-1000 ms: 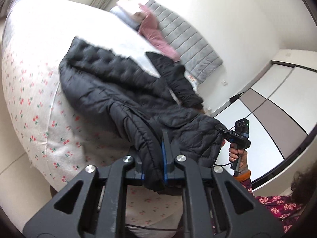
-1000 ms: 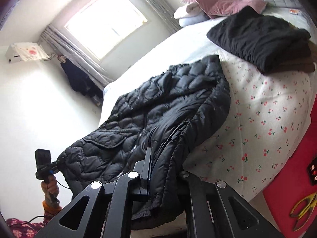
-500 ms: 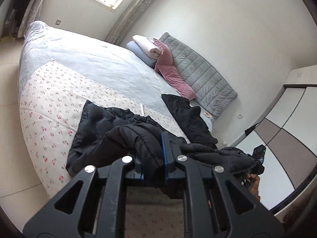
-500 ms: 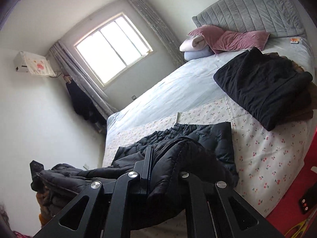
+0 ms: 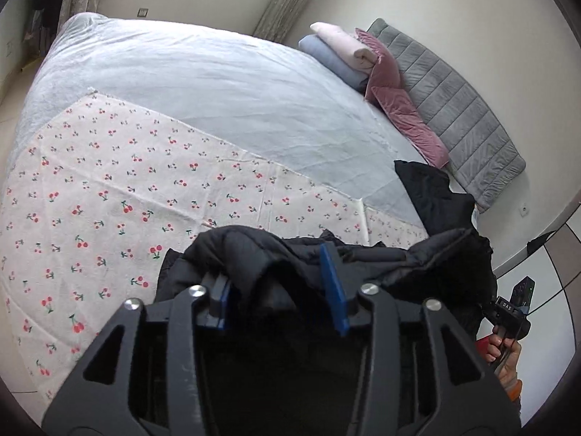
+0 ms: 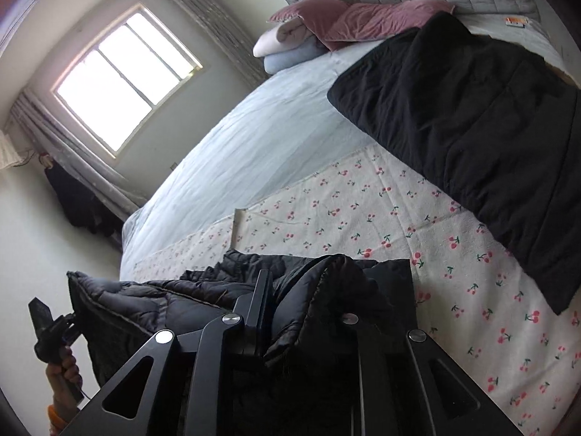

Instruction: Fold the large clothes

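Black quilted puffer jacket (image 5: 290,254) bunched at lower centre of both views, on the cherry-print sheet (image 5: 109,189). Left gripper (image 5: 277,290) fingers spread wide, blue pads (image 5: 334,290) apart, jacket fabric slumped between them, released. Right gripper (image 6: 305,305) fingers also parted, fabric draped over. Folded black garment (image 6: 472,116) upper right of right view. Pink pillow (image 5: 403,109) by grey headboard (image 5: 457,109), upper right.

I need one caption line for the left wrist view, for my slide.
Left claw, open, with the black puffer jacket draped between its fingers above the cherry-print sheet.
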Available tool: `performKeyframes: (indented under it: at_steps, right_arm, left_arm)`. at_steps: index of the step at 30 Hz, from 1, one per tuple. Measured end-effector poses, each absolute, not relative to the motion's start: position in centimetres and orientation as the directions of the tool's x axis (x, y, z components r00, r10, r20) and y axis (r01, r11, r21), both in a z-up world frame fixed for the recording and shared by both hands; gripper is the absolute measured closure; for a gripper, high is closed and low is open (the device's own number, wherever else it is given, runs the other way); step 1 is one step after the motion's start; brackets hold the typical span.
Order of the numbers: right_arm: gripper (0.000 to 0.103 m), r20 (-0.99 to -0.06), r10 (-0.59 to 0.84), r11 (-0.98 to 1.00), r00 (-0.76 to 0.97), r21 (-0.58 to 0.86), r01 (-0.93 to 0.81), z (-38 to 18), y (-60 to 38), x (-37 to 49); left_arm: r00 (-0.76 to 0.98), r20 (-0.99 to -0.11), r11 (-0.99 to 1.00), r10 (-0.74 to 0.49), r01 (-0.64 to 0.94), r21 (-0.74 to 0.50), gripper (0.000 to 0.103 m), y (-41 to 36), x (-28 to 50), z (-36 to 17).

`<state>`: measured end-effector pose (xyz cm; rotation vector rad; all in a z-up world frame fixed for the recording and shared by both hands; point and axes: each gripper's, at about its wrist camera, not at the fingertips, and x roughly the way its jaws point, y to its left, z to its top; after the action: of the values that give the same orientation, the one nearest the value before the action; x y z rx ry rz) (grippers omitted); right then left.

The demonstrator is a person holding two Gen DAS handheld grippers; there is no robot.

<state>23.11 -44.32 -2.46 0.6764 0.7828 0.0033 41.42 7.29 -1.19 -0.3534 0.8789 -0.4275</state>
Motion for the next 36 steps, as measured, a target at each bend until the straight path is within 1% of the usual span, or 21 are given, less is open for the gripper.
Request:
performKeyframes:
  at_steps: [1, 2, 4, 6, 7, 8, 9, 10, 11, 13, 16, 19, 21, 25, 27, 29, 31, 33, 36]
  right_arm:
    - [0.076, -0.653, 0.262, 0.778, 0.711, 0.579, 0.245, -3.5, -44.6, 23.7]
    - [0.075, -0.654, 0.28, 0.76, 0.702, 0.598, 0.254, -4.5, -45.0, 24.5]
    - [0.065, -0.632, 0.332, 0.713, 0.7, 0.654, 0.253, -5.9, -45.7, 25.2]
    - [0.06, -0.598, 0.368, 0.664, 0.712, 0.705, 0.249, -6.4, -46.6, 25.2]
    - [0.058, -0.586, 0.376, 0.648, 0.718, 0.72, 0.248, -6.2, -46.9, 25.0]
    - [0.056, -0.58, 0.373, 0.645, 0.724, 0.723, 0.247, -5.9, -47.3, 24.7]
    - [0.05, -0.585, 0.35, 0.658, 0.732, 0.709, 0.253, -5.3, -47.6, 24.3]
    - [0.045, -0.591, 0.325, 0.671, 0.738, 0.695, 0.26, -4.6, -48.0, 23.9]
    - [0.043, -0.595, 0.299, 0.688, 0.746, 0.676, 0.264, -3.9, -48.3, 23.4]
    - [0.039, -0.606, 0.261, 0.72, 0.752, 0.641, 0.267, -2.7, -48.7, 22.5]
    - [0.039, -0.668, 0.209, 0.796, 0.714, 0.54, 0.272, -1.8, -47.9, 21.9]
    - [0.038, -0.763, 0.128, 0.904, 0.633, 0.352, 0.242, -2.4, -45.5, 21.9]
    - [0.039, -0.799, 0.103, 0.945, 0.593, 0.265, 0.194, -3.1, -44.4, 22.3]
    - [0.039, -0.836, 0.109, 0.96, 0.537, 0.228, 0.16, -3.6, -44.4, 23.0]
    - [0.038, -0.825, 0.131, 0.965, 0.55, 0.232, 0.118, -2.6, -44.9, 22.0]
    - [0.038, -0.821, 0.122, 0.976, 0.557, 0.202, 0.085, -1.9, -45.4, 21.1]
    - [0.036, -0.829, 0.124, 0.975, 0.546, 0.204, 0.088, -2.1, -45.8, 21.0]
    - [0.035, -0.841, 0.141, 0.967, 0.522, 0.229, 0.108, -3.3, -45.7, 21.7]
    - [0.035, -0.829, 0.169, 0.956, 0.532, 0.271, 0.117, -4.3, -44.8, 24.0]
  left_arm:
    - [0.549, -0.67, 0.857, -0.499, 0.2, -0.475, 0.042, 7.1, 42.2, -2.0]
    - [0.536, -0.678, 0.854, -0.502, 0.186, -0.486, 0.039, 7.0, 42.6, -2.7]
    - [0.517, -0.674, 0.832, -0.528, 0.154, -0.533, 0.036, 7.4, 43.3, -3.9]
    - [0.509, -0.663, 0.809, -0.548, 0.121, -0.576, 0.035, 8.2, 43.4, -4.4]
    - [0.509, -0.66, 0.803, -0.553, 0.114, -0.585, 0.035, 8.5, 43.2, -4.0]
    - [0.515, -0.656, 0.802, -0.552, 0.112, -0.587, 0.032, 9.0, 42.9, -3.6]
    - [0.526, -0.654, 0.807, -0.544, 0.114, -0.58, 0.029, 9.3, 42.6, -3.0]
    - [0.549, -0.649, 0.819, -0.526, 0.121, -0.562, 0.023, 9.7, 42.0, -2.2]
    - [0.569, -0.643, 0.829, -0.512, 0.133, -0.543, 0.02, 10.1, 41.6, -1.5]
    - [0.594, -0.647, 0.862, -0.478, 0.177, -0.475, 0.02, 10.2, 40.7, -0.4]
    - [0.582, -0.714, 0.921, -0.39, 0.246, -0.303, 0.02, 8.9, 39.7, 0.2]
    - [0.584, -0.745, 0.931, -0.321, 0.339, -0.136, 0.02, 7.5, 38.5, -0.3]
    - [0.571, -0.763, 0.922, -0.303, 0.377, -0.085, 0.02, 7.2, 38.7, -1.0]
    - [0.495, -0.841, 0.935, -0.221, 0.353, -0.038, 0.02, 7.7, 40.4, -3.3]
    - [0.479, -0.849, 0.931, -0.226, 0.363, -0.043, 0.02, 8.7, 40.3, -3.6]
    - [0.479, -0.842, 0.92, -0.249, 0.388, -0.051, 0.02, 9.4, 40.1, -3.6]
    - [0.465, -0.841, 0.918, -0.277, 0.386, -0.089, 0.02, 9.9, 40.6, -3.8]
    - [0.447, -0.829, 0.916, -0.334, 0.36, -0.175, 0.02, 10.0, 41.3, -4.0]
    - [0.43, -0.788, 0.889, -0.441, 0.328, -0.319, 0.02, 9.6, 42.8, -4.4]
